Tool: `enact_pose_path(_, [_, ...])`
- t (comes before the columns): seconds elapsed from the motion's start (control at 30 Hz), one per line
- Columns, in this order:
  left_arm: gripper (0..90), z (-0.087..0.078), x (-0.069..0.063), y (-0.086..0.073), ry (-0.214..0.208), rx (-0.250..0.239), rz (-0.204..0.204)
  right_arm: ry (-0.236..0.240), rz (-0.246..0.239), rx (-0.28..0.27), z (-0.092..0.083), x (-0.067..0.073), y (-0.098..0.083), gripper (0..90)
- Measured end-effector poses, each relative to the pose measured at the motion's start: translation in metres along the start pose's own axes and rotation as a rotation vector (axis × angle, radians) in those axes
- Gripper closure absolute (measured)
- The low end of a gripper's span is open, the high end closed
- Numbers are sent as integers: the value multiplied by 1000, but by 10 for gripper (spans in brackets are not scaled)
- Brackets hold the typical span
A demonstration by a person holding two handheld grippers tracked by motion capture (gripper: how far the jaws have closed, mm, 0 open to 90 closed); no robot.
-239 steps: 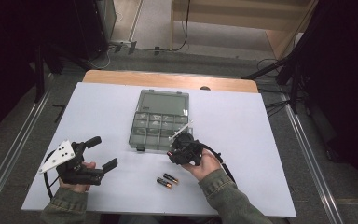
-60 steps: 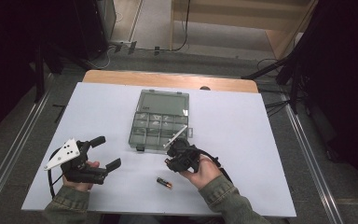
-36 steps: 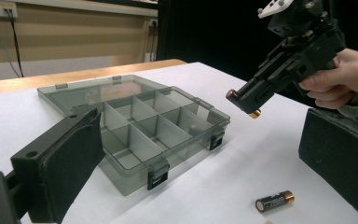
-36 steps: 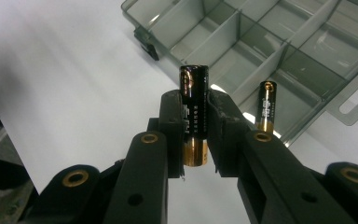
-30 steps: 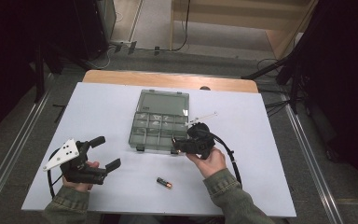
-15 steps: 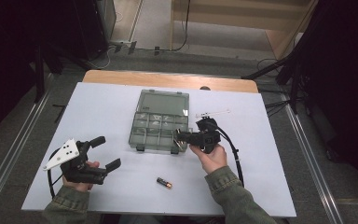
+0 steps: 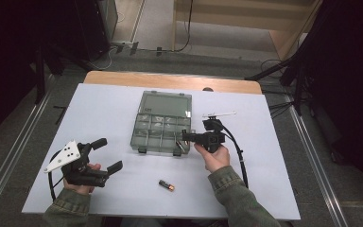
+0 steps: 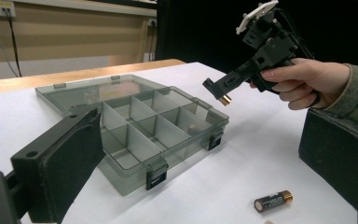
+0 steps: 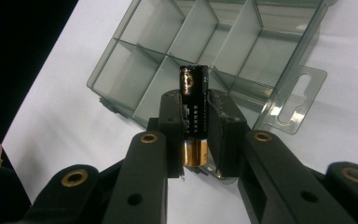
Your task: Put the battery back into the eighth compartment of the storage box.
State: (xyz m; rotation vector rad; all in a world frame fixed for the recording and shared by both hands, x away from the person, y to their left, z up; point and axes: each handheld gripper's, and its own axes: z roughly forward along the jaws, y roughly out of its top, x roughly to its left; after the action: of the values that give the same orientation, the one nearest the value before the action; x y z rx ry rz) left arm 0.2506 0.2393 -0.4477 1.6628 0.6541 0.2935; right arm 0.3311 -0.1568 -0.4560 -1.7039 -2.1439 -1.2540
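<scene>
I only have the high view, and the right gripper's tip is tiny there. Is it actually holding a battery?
Observer: Yes. In the right gripper view the right gripper is shut on a black-and-gold battery, which is gripped across its middle with one end poking past the pads.
Operator: Is it touching the box?
Observer: No. The left gripper view shows it held in the air by the right edge of the organizer box, clear of the walls.
Operator: Are the compartments free?
Observer: The ones ahead of the battery in the right gripper view look empty.
</scene>
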Motion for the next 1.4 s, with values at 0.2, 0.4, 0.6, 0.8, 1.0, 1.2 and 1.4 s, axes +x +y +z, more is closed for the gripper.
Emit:
enact_pose_path(0.2, [0,0,0,0,-11,-6,1,5,21,37,6,-4,1,614])
enact_pose_path(0.4, [0,0,0,0,-15,-7,1,-9,-55,16,1,4,2,97])
enact_pose_path(0.6, [0,1,0,0,-17,-5,0,-68,-118,36,-5,16,2,0])
enact_pose_path(0.8, [0,1,0,0,-16,0,1,-42,-189,40,-11,33,1,0])
enact_pose_path(1.0, [0,2,0,0,-17,2,1,-14,-243,52,-12,46,-2,0])
enact_pose_path(1.2, [0,2,0,0,-17,3,1,-7,-274,58,-13,55,-4,0])
enact_pose_path(1.4, [0,2,0,0,-18,4,-1,-17,-325,101,-9,66,-7,0])
